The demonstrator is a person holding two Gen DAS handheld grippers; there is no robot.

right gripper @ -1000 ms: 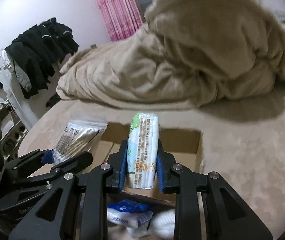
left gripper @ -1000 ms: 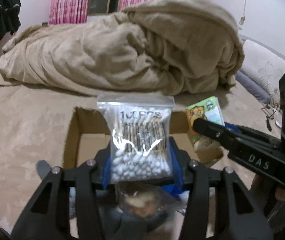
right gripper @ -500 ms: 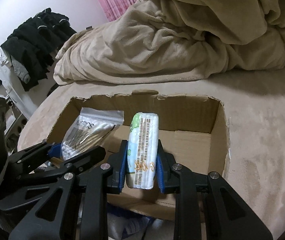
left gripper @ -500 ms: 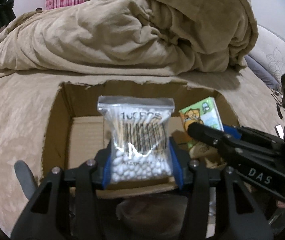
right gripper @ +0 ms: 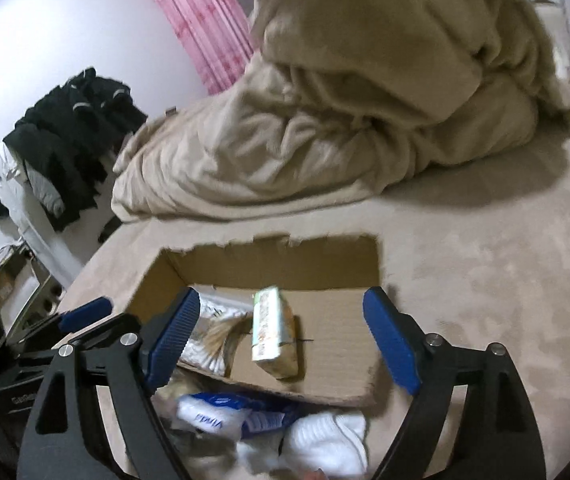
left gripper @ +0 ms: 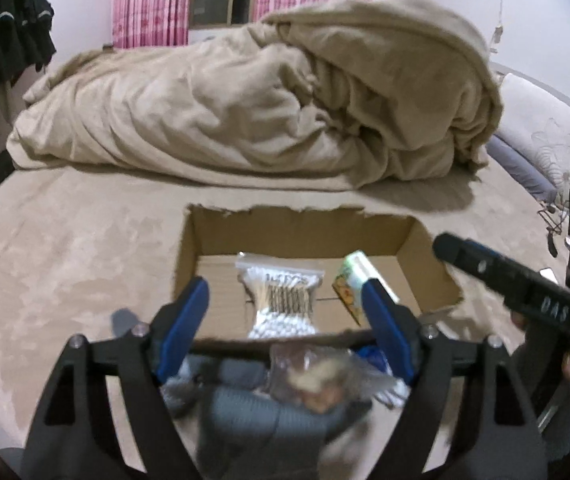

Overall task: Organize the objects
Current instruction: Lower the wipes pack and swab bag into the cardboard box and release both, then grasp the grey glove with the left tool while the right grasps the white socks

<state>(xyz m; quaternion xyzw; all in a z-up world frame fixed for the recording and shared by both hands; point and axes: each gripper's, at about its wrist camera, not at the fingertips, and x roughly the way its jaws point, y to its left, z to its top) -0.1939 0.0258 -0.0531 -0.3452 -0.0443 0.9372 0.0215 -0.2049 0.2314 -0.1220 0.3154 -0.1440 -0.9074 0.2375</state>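
Note:
An open cardboard box [left gripper: 301,228] [right gripper: 269,260] sits on the beige bed. A clear bag of cotton swabs [left gripper: 281,300] lies inside it at the left, also in the right wrist view [right gripper: 213,332]. A green tissue pack [left gripper: 353,280] [right gripper: 275,332] lies inside it to the right of the bag. My left gripper [left gripper: 285,320] is open and empty over the box's near edge. My right gripper [right gripper: 281,340] is open and empty over the box's near edge. Its arm shows at the right in the left wrist view [left gripper: 525,292].
A rumpled beige duvet [left gripper: 265,92] is heaped behind the box. In front of the box lie a clear snack bag [left gripper: 317,380], a blue-and-white packet [right gripper: 221,412] and white cloth [right gripper: 325,436]. Dark clothes [right gripper: 69,132] hang at the left. A pillow [left gripper: 545,144] lies at the right.
Both grippers opened and let go: the swab bag and the tissue pack dropped into the box. Both grippers have pulled back and up from the box.

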